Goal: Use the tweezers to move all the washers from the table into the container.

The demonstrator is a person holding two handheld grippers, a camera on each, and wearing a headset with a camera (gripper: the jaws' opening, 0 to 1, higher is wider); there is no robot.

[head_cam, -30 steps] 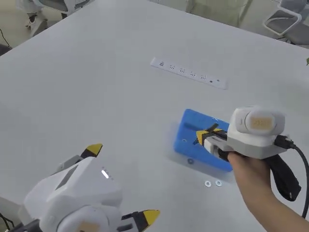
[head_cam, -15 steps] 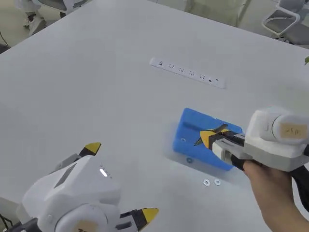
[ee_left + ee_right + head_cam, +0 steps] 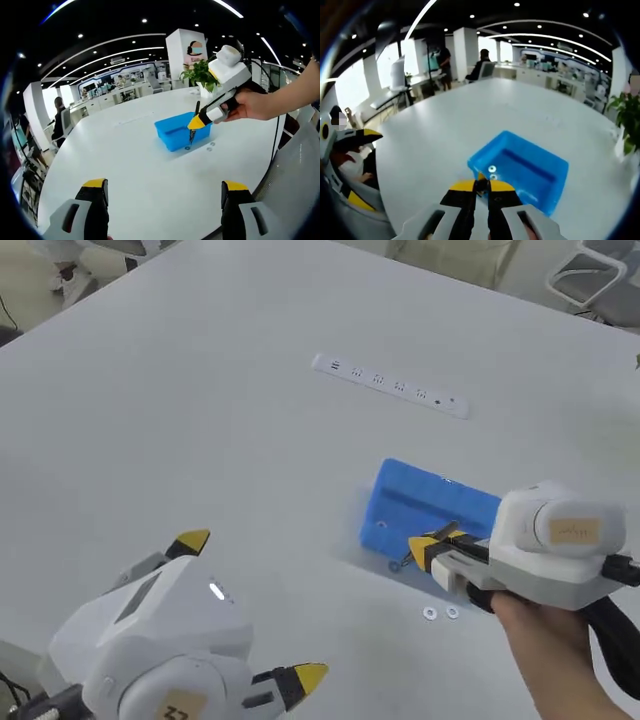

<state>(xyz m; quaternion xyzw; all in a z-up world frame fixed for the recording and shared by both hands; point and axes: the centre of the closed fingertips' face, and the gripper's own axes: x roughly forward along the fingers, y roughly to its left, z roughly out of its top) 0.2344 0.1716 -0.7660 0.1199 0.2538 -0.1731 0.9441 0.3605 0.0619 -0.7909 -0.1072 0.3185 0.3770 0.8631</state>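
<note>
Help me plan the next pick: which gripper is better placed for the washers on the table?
Right. The right gripper is shut on the tweezers beside the blue container, close to two washers on the table; the left gripper is open, empty and farther off.

The container (image 3: 440, 502) is a shallow, open, bright blue rectangular tray, sitting flat. One small silver washer (image 3: 380, 528) lies flat inside it, near the corner closest to the tweezers (image 3: 191, 136). These are thin and dark, clamped between the closed jaws of the right gripper (image 3: 428, 550). They slant downward, tips just outside the container's front wall. A second washer (image 3: 393, 568) lies flat right at those tips, just beside the container. Two more washers (image 3: 429, 613) lie side by side, almost touching, a little farther out from that same wall.
</note>
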